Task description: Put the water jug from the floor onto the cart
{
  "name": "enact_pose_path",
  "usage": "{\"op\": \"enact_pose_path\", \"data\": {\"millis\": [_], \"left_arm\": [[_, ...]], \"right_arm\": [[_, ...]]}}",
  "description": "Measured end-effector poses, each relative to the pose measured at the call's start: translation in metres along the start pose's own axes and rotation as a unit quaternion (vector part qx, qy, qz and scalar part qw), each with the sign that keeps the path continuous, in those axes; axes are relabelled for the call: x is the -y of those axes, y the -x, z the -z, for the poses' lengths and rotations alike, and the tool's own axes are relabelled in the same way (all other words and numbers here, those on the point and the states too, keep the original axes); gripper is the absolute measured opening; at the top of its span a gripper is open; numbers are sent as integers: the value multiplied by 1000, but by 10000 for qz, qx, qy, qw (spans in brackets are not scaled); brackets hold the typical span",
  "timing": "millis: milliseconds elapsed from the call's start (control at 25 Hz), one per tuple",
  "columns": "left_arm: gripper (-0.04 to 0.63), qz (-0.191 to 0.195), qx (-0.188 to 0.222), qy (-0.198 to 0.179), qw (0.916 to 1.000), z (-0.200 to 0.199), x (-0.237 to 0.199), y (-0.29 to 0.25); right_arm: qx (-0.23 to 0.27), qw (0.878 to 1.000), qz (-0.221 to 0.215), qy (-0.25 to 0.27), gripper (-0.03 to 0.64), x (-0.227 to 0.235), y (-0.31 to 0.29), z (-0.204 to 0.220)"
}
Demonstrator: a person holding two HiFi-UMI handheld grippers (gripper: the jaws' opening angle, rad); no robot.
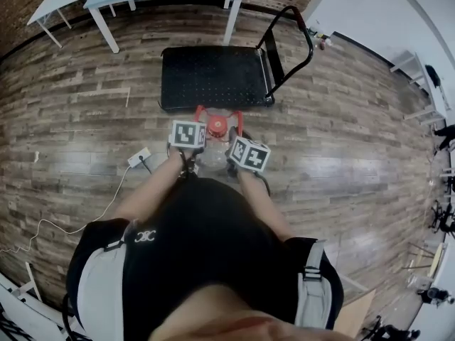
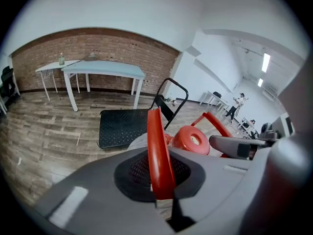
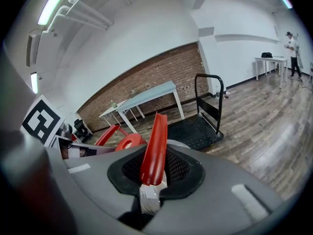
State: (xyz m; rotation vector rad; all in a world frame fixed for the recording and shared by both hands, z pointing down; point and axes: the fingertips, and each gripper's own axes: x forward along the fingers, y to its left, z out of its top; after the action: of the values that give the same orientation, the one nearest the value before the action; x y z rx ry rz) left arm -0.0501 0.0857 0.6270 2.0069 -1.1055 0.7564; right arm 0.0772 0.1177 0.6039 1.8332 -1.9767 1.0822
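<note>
Jaws of left gripper point(image 2: 159, 182) and right gripper point(image 3: 150, 180) clenched on red handles point(image 2: 156, 141) of the water jug point(image 1: 217, 127), near the cart point(image 1: 213, 77).

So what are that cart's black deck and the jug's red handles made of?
The cart deck: probably metal or hard rubber; matte black, dotted with a raised anti-slip texture. The red handles: likely moulded plastic; smooth, faintly shiny, uniformly coloured, with a channel-shaped section.

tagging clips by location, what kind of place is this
Probably a lab or workshop space, not a home: a large open room with a brick wall, plain work tables in front of it, and a black platform cart on the wood-plank floor.
</note>
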Motion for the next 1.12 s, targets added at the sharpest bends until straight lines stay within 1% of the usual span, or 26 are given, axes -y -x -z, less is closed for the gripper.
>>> {"op": "enact_pose_path", "data": {"millis": [200,400,600,880,1120], "left_arm": [[12,120,16,8,9999,-30,-15,-14],[12,248,1,-76,9997,-61,-29,-33],[12,387,-55,-55,9992,-93,-42,-53],[12,517,-40,-166,9985,-136,-57,-75],[12,539,-51,-192,9983,-154,-65,-85]], "right_arm": [[-46,9999,105,11,67,-6,-24,-22],[-61,9997,221,-53,67,-8,-53,-44],[-123,9994,336,-27,67,-10,-79,-69],[59,9990,440,-59,67,-13,-110,-106],[80,9988,465,-126,67,-11,-127,-123]]}}
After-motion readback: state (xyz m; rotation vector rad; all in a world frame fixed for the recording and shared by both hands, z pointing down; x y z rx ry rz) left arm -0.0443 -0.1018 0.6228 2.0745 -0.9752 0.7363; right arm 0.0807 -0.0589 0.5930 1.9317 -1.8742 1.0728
